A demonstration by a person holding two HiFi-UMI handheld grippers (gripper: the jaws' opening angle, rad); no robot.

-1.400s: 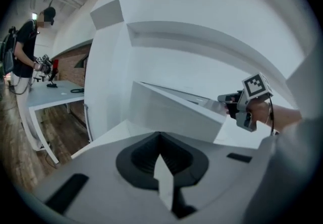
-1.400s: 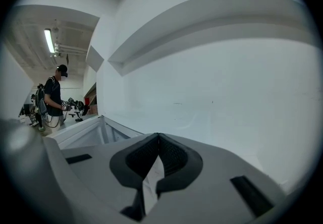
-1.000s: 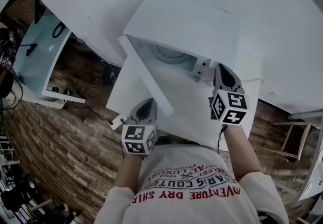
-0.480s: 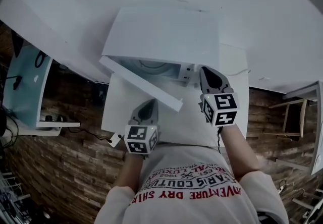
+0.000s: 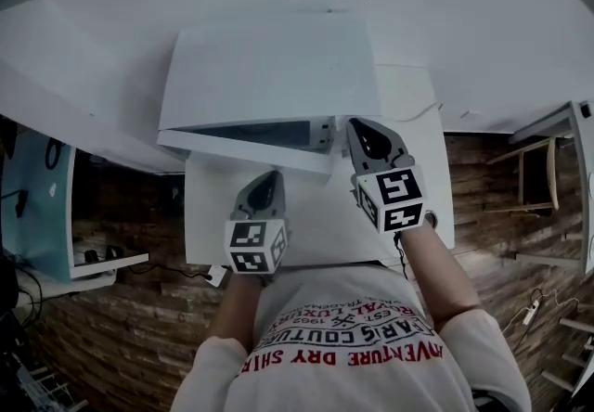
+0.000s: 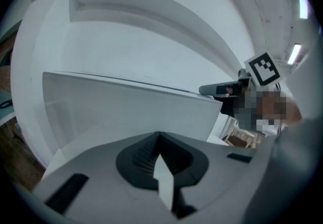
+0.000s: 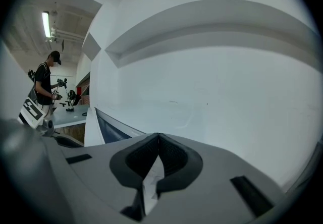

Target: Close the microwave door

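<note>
left gripper (image 5: 273, 177): jaws together, empty | right gripper (image 5: 357, 124): jaws together, empty | microwave door (image 5: 243, 149) ajar

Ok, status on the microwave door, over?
Left tongs and right tongs shut, empty, near the door. Microwave door ajar, narrow gap. Nothing seen blocking it.

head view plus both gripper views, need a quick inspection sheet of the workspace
Surface: white square table, bare in front of the microwave.
Job's things: white box-shaped microwave; its white door is ajar by a narrow dark gap.
Clutter: nothing seen.
Grippers: left gripper shut, empty, close to the door face, contact unclear; right gripper shut, empty, beside the door's free end.
Cables: thin cable on the table, right of the microwave.
Surroundings: wooden plank floor; teal-topped desk; a person standing further off.
</note>
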